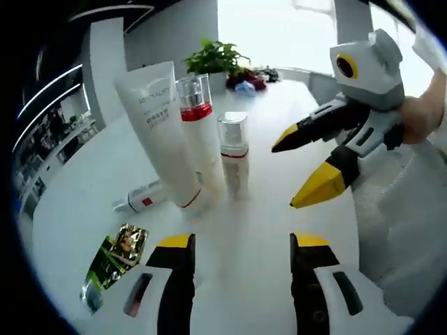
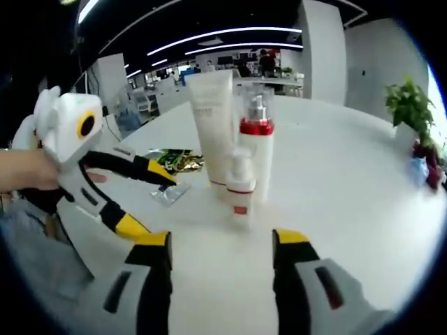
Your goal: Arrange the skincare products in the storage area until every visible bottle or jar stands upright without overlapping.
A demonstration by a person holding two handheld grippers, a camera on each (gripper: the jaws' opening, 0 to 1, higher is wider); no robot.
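Three products stand close together on the white table [image 1: 91, 181]: a tall white tube [image 1: 160, 125] on its cap, a bottle with a red band [image 1: 197, 118] and a smaller clear-capped pump bottle [image 1: 234, 153]. A small white bottle [image 1: 140, 199] lies on its side left of the tube. My left gripper [image 1: 242, 244] is open, short of the group. My right gripper [image 1: 290, 174] hovers open to the right of the pump bottle, touching nothing. In the right gripper view the tube [image 2: 213, 118], red-banded bottle [image 2: 257, 139] and pump bottle [image 2: 239, 185] stand ahead of my open right gripper [image 2: 222, 241]; the left gripper [image 2: 150, 202] is open at the left.
A shiny foil sachet [image 1: 115, 258] lies near my left jaw, and it lies beside the tube as a foil sachet [image 2: 174, 159] in the right gripper view, with a clear packet [image 2: 167, 192] in front. A potted plant [image 1: 216, 59] stands at the table's far end. A hand [image 2: 28, 171] holds the left gripper.
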